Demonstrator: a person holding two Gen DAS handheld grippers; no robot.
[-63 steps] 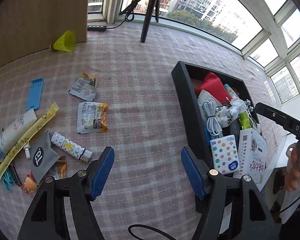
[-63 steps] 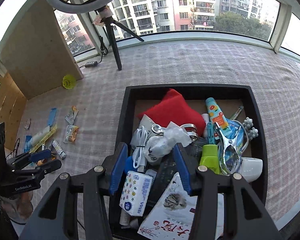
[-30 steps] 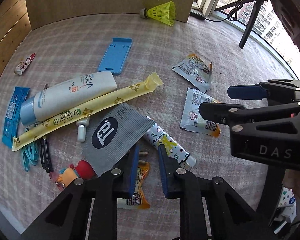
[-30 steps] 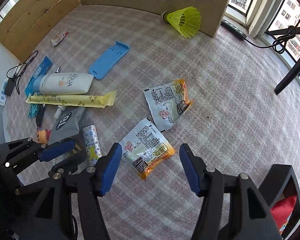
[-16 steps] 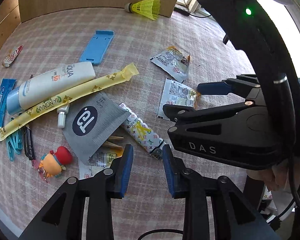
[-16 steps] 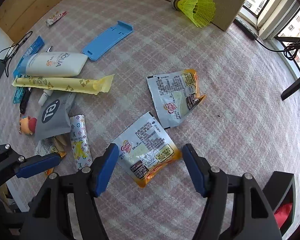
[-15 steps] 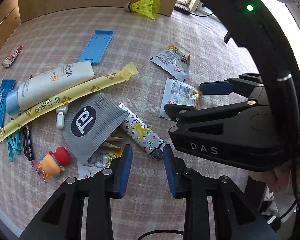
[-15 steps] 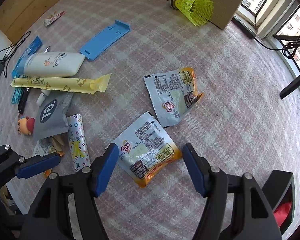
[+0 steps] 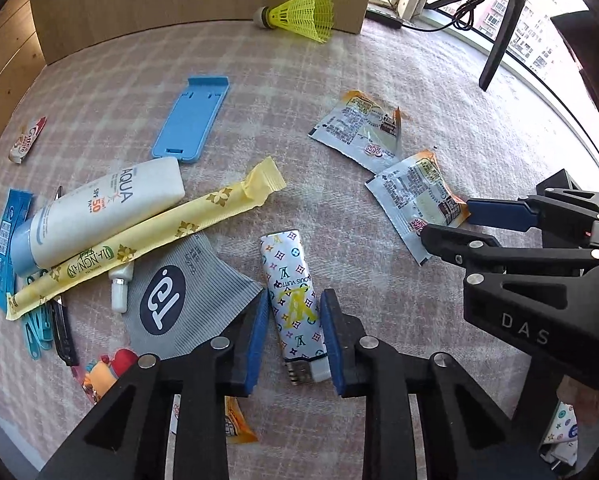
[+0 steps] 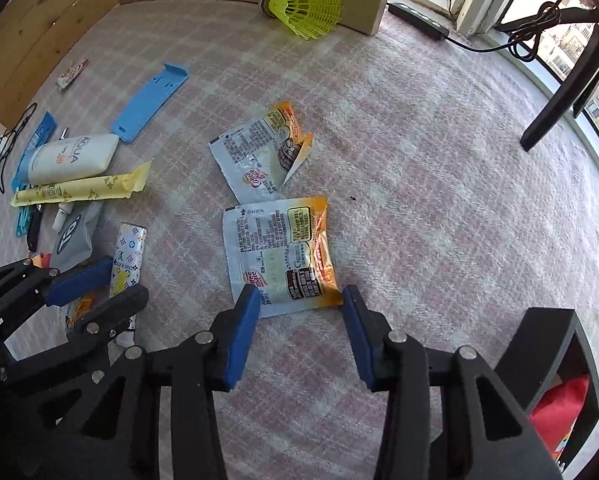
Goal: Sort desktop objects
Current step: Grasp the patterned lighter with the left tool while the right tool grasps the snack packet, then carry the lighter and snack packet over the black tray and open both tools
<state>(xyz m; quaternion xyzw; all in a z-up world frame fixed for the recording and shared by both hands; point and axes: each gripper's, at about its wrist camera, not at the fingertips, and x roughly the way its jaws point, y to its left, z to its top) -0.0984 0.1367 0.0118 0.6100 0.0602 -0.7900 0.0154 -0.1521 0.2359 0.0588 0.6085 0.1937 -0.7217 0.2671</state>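
Observation:
A white lighter [image 9: 283, 256] with coloured monogram print lies on the checked cloth. My left gripper [image 9: 295, 294] points down over its lower half, with a blue pad on each side. The jaws are closing, and a thin gap still shows on the left. A silver and orange creamer sachet [image 10: 275, 252] lies flat, its near edge between the pads of my right gripper [image 10: 300, 292]. Those jaws are closing too and do not touch it. A second sachet [image 10: 259, 152] lies just beyond. In the left wrist view the right gripper [image 9: 447, 222] stands over the sachet [image 9: 411, 192].
Left of the lighter lie a grey sachet [image 9: 179, 300], a yellow stick packet [image 9: 159, 240], a sunscreen tube [image 9: 99, 208], a blue stand [image 9: 191, 120] and a toy figure [image 9: 103, 372]. A yellow shuttlecock [image 9: 299, 14] rests by the wooden board. The black bin [image 10: 547, 344] stands at the right.
My left gripper has slid over the lighter, which now lies between its pads, and the jaws have narrowed. My right gripper has come closer to the sachet with its jaws narrower.

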